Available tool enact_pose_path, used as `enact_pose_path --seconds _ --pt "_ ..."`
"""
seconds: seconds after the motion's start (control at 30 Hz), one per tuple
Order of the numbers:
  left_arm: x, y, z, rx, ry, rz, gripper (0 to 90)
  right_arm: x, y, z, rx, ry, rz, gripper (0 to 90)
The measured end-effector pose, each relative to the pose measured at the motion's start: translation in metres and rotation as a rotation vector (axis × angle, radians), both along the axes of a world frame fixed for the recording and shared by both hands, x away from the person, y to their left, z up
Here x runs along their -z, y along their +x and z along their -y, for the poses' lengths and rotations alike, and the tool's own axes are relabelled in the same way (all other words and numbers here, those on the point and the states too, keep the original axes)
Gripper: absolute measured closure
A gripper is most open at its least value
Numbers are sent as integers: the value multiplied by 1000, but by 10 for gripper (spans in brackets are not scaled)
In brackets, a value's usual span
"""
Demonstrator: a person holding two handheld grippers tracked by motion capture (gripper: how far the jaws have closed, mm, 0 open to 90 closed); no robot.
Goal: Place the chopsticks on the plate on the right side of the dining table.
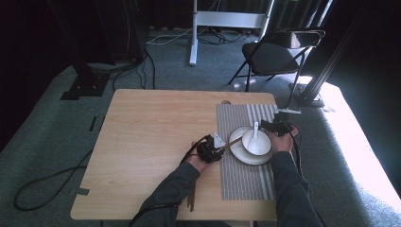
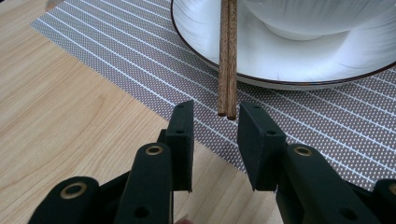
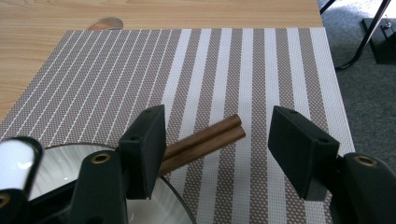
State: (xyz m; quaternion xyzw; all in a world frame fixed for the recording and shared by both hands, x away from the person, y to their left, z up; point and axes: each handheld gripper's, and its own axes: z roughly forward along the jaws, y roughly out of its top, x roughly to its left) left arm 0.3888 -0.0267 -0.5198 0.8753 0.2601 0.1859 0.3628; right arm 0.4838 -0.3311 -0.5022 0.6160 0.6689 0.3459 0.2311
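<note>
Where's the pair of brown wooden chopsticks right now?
The pair of brown wooden chopsticks lies across the rim of the white plate on the striped placemat; in the left gripper view their ends stop just ahead of the left gripper, its jaws apart.

the person is wearing dark grey long sleeves [image 1: 176, 185]; each black gripper is carrying flat rectangular fingers [image 2: 183, 140], brass-ringed screw holes, a trailing dark cable.

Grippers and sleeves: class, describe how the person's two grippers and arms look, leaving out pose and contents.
Both the left gripper and the right gripper have black jaws with flat rectangular pads and brass-ringed holes. In the high view, grey three-cornered plates top them, dark cables trail, and the sleeves are dark grey.
</note>
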Motion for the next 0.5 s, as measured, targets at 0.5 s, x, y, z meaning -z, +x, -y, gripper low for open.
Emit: enact_pose_path --seconds 0.5 --pt "-2 0 0 1 3 6 674 4 6 -3 2 -59 -41 363"
